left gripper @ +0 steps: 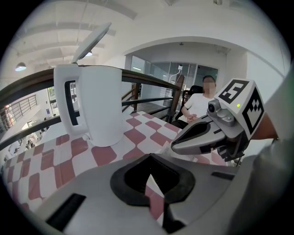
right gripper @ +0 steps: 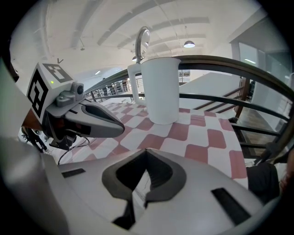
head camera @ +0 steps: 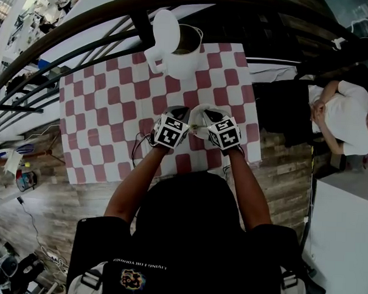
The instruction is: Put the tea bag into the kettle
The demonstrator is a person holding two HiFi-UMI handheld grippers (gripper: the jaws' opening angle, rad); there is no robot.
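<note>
Left gripper (left gripper: 149,158) closed; right gripper (right gripper: 146,152) clamped, apparently on the tea bag (head camera: 199,122). We lift it squarely above the kettle (head camera: 175,67).

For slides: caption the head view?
Left claw and right claw shut over checkered tablecloth; open white kettle beyond.

Both bare forearms reach forward from the black-sleeved shoulders, the left forearm (head camera: 132,185) and the right forearm (head camera: 248,187) angling inward. They bring the two tools side by side over the near edge of the counter (head camera: 94,115), just apart from each other. The left hand-held gripper (left gripper: 149,157) points toward the far edge with its jaw tips together. The right hand-held gripper (right gripper: 146,151) also has its jaws closed tip to tip. Each marker cube, the left cube (head camera: 170,132) and the right cube (head camera: 226,133), faces upward.
</note>
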